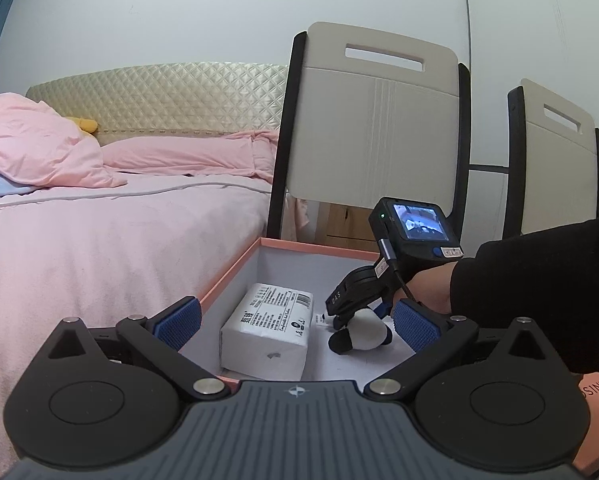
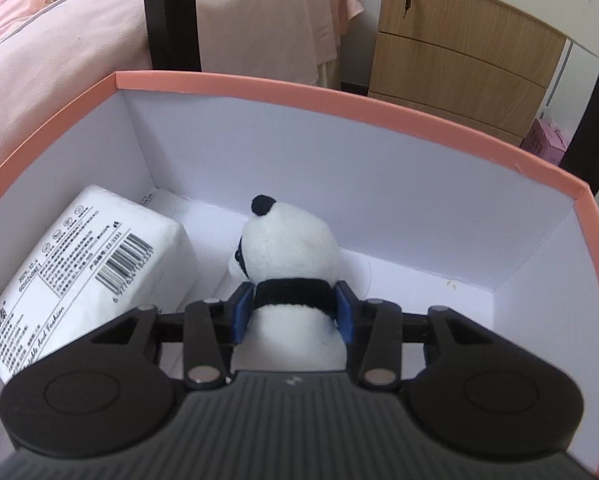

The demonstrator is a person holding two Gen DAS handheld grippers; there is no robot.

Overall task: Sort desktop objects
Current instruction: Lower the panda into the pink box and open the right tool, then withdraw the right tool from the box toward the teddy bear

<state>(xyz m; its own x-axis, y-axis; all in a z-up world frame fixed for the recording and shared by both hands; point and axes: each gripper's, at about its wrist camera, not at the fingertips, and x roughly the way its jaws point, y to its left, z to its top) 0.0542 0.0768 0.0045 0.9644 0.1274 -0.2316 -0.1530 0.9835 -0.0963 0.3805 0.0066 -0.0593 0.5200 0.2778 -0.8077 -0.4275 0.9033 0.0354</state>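
A pink-rimmed box (image 1: 311, 249) (image 2: 339, 104) with white inner walls holds a white tissue pack (image 1: 267, 324) (image 2: 87, 264) lying at its left side. To the right of the pack is a panda plush (image 1: 363, 334) (image 2: 291, 240), low in the box. My right gripper (image 2: 294, 312) (image 1: 349, 320) reaches down into the box. Its blue pads sit snug against both sides of the plush's black band. My left gripper (image 1: 295, 326) hovers at the box's near edge, open wide, with nothing between its pads.
A bed with pink bedding (image 1: 99, 240) lies left of the box. Two beige chairs with black frames (image 1: 379, 128) stand behind it. A wooden drawer cabinet (image 2: 459, 52) and a small pink carton (image 2: 545, 142) stand beyond the box. A dark sleeve (image 1: 539, 272) comes in from the right.
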